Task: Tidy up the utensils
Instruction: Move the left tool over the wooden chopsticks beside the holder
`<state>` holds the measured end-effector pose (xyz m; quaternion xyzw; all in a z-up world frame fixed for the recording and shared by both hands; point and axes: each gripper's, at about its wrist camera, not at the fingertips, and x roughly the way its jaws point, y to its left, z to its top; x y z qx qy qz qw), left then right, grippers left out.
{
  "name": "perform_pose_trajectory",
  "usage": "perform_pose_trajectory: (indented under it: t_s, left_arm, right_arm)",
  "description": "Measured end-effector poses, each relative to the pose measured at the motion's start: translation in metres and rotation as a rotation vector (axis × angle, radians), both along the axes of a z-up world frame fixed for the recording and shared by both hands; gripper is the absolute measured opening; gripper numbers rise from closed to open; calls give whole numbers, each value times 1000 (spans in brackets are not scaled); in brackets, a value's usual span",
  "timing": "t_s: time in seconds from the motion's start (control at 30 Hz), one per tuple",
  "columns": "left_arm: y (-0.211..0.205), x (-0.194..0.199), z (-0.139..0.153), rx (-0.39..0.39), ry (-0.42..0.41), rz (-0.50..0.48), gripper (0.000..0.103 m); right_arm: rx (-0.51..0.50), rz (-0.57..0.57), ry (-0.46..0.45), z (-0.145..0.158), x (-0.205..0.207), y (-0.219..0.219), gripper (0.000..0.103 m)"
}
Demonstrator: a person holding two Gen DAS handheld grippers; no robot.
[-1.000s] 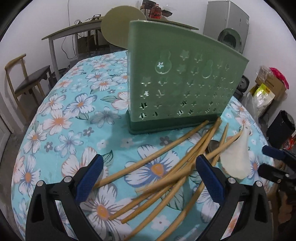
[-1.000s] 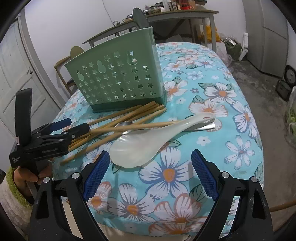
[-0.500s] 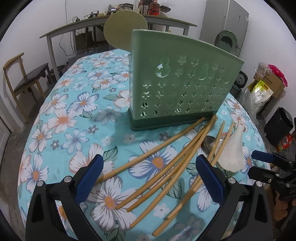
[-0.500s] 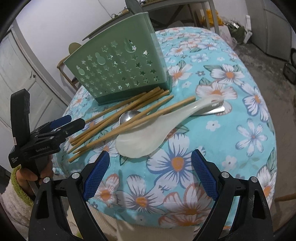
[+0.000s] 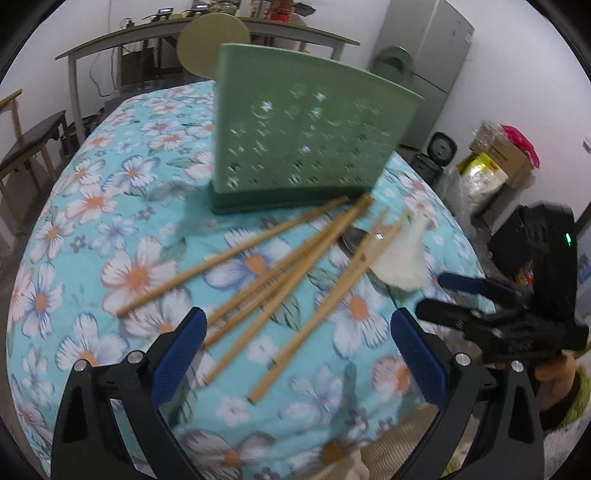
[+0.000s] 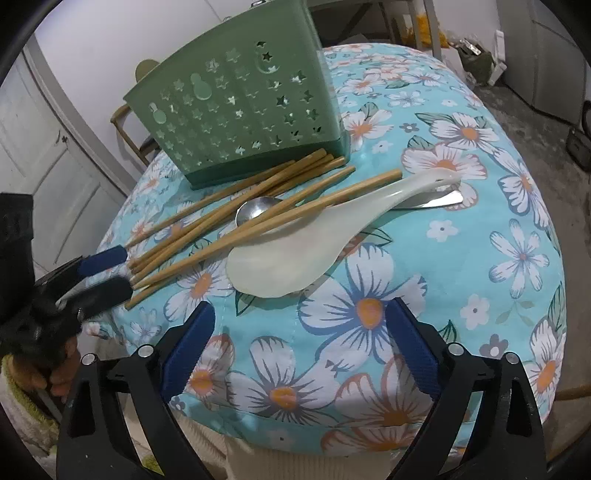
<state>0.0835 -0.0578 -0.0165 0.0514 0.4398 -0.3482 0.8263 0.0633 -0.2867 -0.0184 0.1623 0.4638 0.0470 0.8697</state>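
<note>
A green perforated utensil holder [image 5: 306, 147] [image 6: 240, 107] stands upright on the floral tablecloth. In front of it lie several bamboo chopsticks [image 5: 280, 273] [image 6: 236, 218], a white rice paddle [image 6: 295, 251] [image 5: 402, 262] and a metal spoon [image 6: 258, 208] partly under them. My left gripper [image 5: 295, 354] is open and empty, just above the near ends of the chopsticks; it also shows in the right wrist view [image 6: 107, 273]. My right gripper [image 6: 299, 347] is open and empty, near the table edge just short of the paddle; it also shows in the left wrist view [image 5: 454, 295].
The round table [image 6: 498, 221] has a curved edge close under both grippers. A wooden chair [image 5: 26, 144] and a side table [image 5: 147, 33] stand behind on the left. A grey fridge [image 5: 428, 66], bags and a black bin [image 5: 517, 236] stand to the right.
Both grippers have pulled back toward the near table edge and risen a little. The utensils have not moved. Both stay open.
</note>
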Motion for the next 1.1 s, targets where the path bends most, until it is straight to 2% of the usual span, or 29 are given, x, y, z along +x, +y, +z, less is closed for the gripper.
perform_pose_trajectory:
  t_s: [0.13, 0.27, 0.4, 0.6, 0.77, 0.97, 1.1]
  left_arm:
    - [3, -12, -6, -2, 18, -1, 98]
    - [8, -21, -6, -45, 47, 37, 98]
    - [9, -40, 2, -72, 22, 45, 98]
    - [14, -67, 20, -73, -48, 37, 98]
    - [31, -74, 27, -115, -24, 54, 98]
    - [41, -83, 35, -146, 9, 54, 98]
    - [43, -88, 43, -175, -11, 48, 98]
  right_arm:
    - [-16, 1, 11, 0, 2, 3, 93]
    - [16, -10, 20, 0, 3, 0, 95]
    - [5, -9, 21, 0, 3, 2, 95]
    - [-49, -17, 49, -1, 9, 10, 95]
    - [-64, -28, 87, -1, 14, 11, 95]
    - [-80, -27, 88, -2, 16, 12, 95]
    - [-72, -13, 80, -4, 17, 15, 95]
